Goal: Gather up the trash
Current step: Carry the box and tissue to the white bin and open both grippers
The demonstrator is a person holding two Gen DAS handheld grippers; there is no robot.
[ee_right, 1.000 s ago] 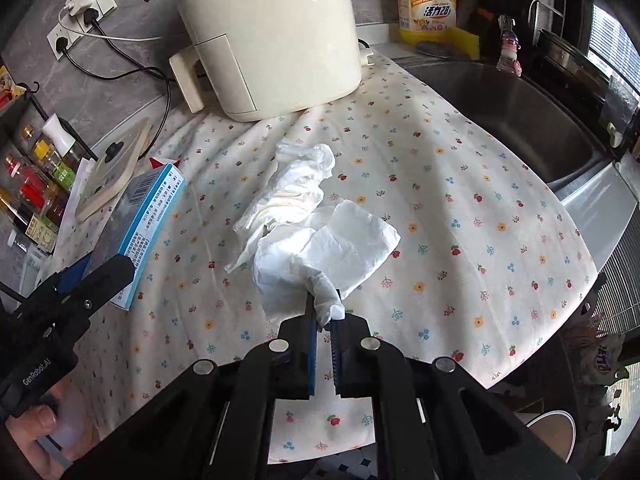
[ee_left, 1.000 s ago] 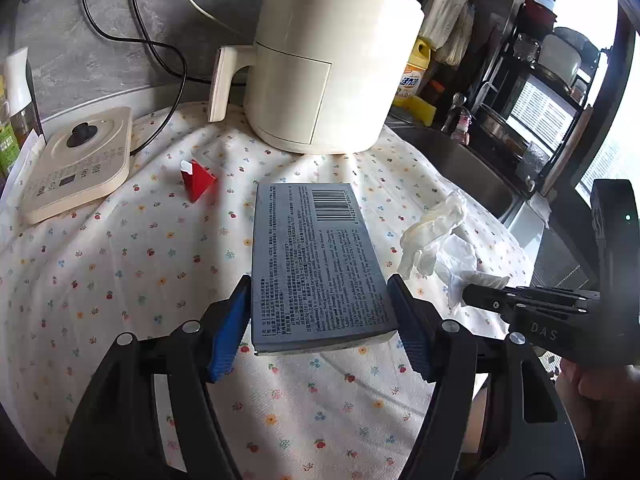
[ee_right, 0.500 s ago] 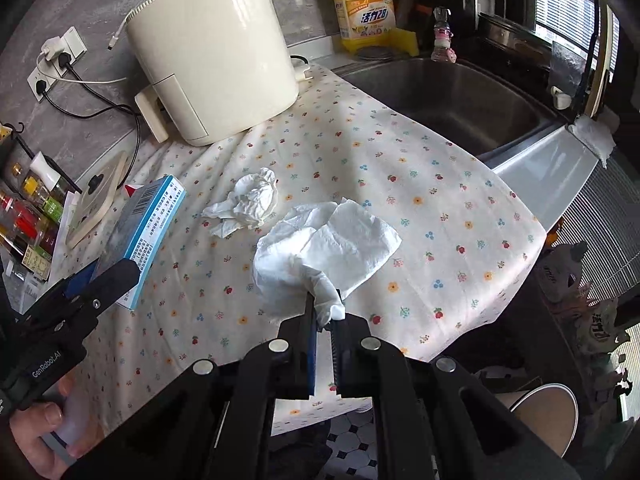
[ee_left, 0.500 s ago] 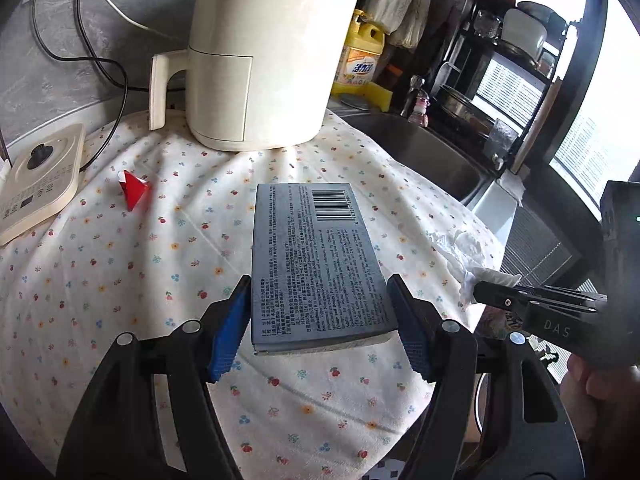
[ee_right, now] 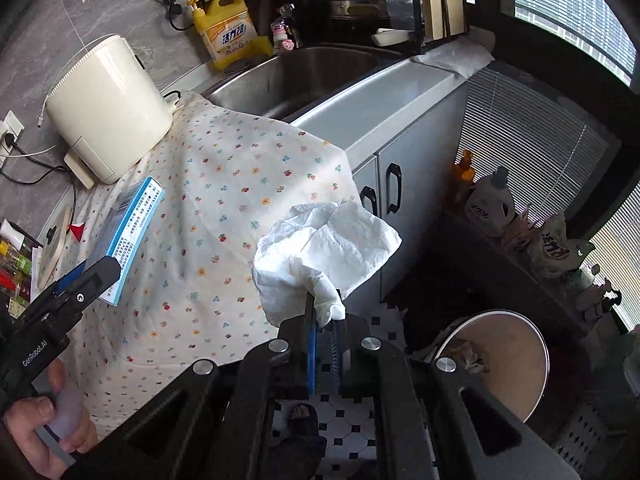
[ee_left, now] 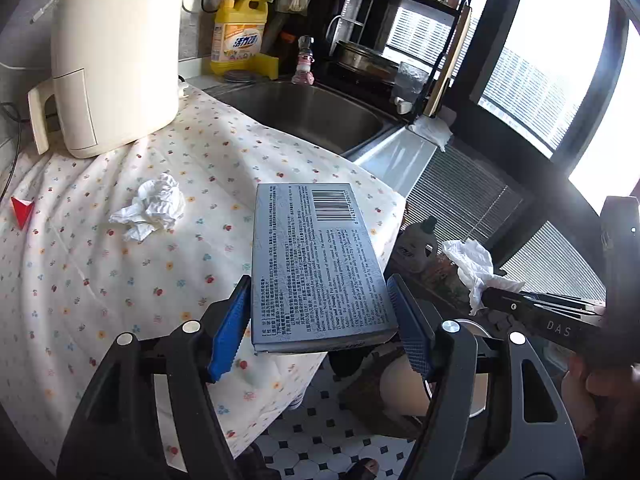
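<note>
Now past counter edge: left jaws clamp blue box (ee_left: 316,264), right jaws pinch white tissue (ee_right: 320,256), floor below.

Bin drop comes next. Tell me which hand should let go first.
Right, probably. The right gripper, shut on the tissue, hangs past the counter edge beside the open bin. The left gripper holds the box still partly over the tablecloth.

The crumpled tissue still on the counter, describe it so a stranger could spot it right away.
Start at the big cream appliance on the flowered cloth. Just in front of it lies the crumpled tissue, loose on the cloth. It is a white wad, unlike the small red scrap beside it.
</note>
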